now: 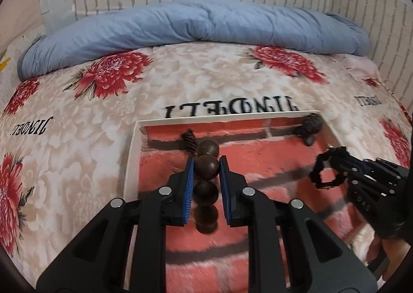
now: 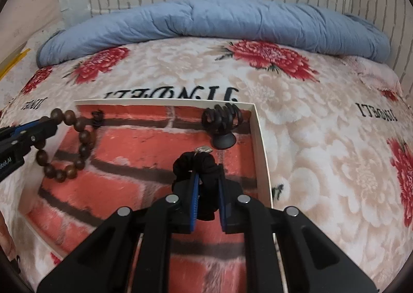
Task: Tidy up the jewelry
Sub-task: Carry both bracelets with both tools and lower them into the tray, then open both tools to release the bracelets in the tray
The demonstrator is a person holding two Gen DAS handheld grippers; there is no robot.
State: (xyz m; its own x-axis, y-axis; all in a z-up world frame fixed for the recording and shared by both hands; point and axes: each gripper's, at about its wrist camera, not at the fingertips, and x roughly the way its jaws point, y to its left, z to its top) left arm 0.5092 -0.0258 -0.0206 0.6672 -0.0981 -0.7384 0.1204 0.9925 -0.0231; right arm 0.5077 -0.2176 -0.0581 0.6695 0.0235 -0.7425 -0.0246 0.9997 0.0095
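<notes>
My left gripper [image 1: 206,166] is shut on a brown wooden bead bracelet [image 1: 206,168] and holds it over the left part of a white-rimmed box [image 1: 131,153] with a red brick-print floor. In the right wrist view the bracelet [image 2: 65,148] hangs from that gripper [image 2: 50,125]. My right gripper [image 2: 207,177] is shut on a black scrunchie [image 2: 198,164] with a small silver charm, above the box's right side [image 2: 260,148]. The scrunchie also shows in the left wrist view [image 1: 326,171]. A black claw hair clip [image 2: 222,122] lies in the box's far right corner.
A small dark hair tie [image 2: 97,119] lies by the box's far wall. The box rests on a floral blanket [image 2: 322,138] with red flowers. A rolled blue duvet [image 2: 219,22] lies at the back against a white brick wall.
</notes>
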